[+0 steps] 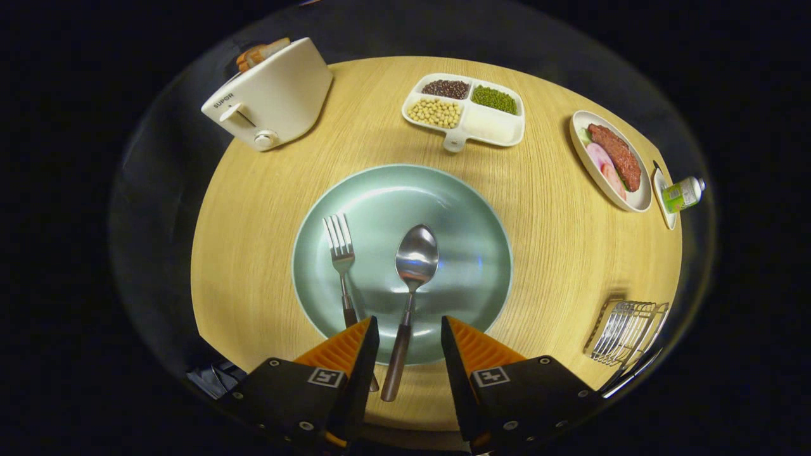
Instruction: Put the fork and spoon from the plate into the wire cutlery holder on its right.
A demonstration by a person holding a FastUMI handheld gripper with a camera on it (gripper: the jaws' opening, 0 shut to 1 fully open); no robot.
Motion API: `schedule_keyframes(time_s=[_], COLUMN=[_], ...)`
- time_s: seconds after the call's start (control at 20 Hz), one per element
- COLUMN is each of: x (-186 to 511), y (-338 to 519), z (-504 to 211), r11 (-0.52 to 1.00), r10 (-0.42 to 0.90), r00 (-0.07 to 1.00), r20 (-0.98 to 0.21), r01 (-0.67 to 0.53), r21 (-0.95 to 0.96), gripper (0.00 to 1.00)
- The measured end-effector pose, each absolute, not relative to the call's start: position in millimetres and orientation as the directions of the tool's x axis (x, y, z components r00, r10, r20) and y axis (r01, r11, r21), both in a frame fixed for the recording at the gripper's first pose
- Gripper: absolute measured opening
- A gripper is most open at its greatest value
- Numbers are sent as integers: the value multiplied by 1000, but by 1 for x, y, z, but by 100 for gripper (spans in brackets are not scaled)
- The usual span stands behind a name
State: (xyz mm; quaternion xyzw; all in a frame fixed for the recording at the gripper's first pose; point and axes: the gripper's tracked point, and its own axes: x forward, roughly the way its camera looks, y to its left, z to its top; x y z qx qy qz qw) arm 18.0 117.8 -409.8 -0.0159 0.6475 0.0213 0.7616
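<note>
You are holding the gripper (410,329) with its fingers spread wide and grasping nothing, above the near rim of the round pale-green ceramic plate (469,215) on the round light-wood table (551,209). The steel spoon with a dark brown handle (408,297) is lying between the fingers, bowl pointing away, handle end reaching past the plate's rim toward you. The steel fork with a matching dark handle (342,266) is lying just beside it, partly hidden under the left finger. The silver wire cutlery holder (624,332) is sitting well apart on the plate's right. You are probably lining up on the spoon: descend centred over its handle, keeping clear of the fork.
</note>
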Motion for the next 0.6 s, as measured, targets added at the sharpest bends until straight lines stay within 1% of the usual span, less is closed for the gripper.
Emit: schedule_keyframes(time_s=[0.05,0.1,0.15,0.2,0.25,0.3,0.35,0.4,0.5,0.6], x=[16,15,13,12,11,11,10,11,11,9], y=[117,119,120,120,120,119,118,117,116,117], z=[-415,-419,-423,-426,-429,-431,-433,-435,-440,-444], r11=[999,998,998,998,998,998,999,999,999,1000], r10=[4,5,4,2,-5,-8,-14,-18,-19,-4], r00=[143,125,108,95,83,71,62,57,42,28], r20=[-990,-992,-994,-996,-997,-997,-998,-998,-999,-1000], r01=[-54,-57,-61,-65,-66,-59,-49,-42,-32,-22], r21=[-3,-2,-2,-4,-11,-12,-17,-20,-20,-4], gripper=[56,50,47,41,37,30,26,19,14,14])
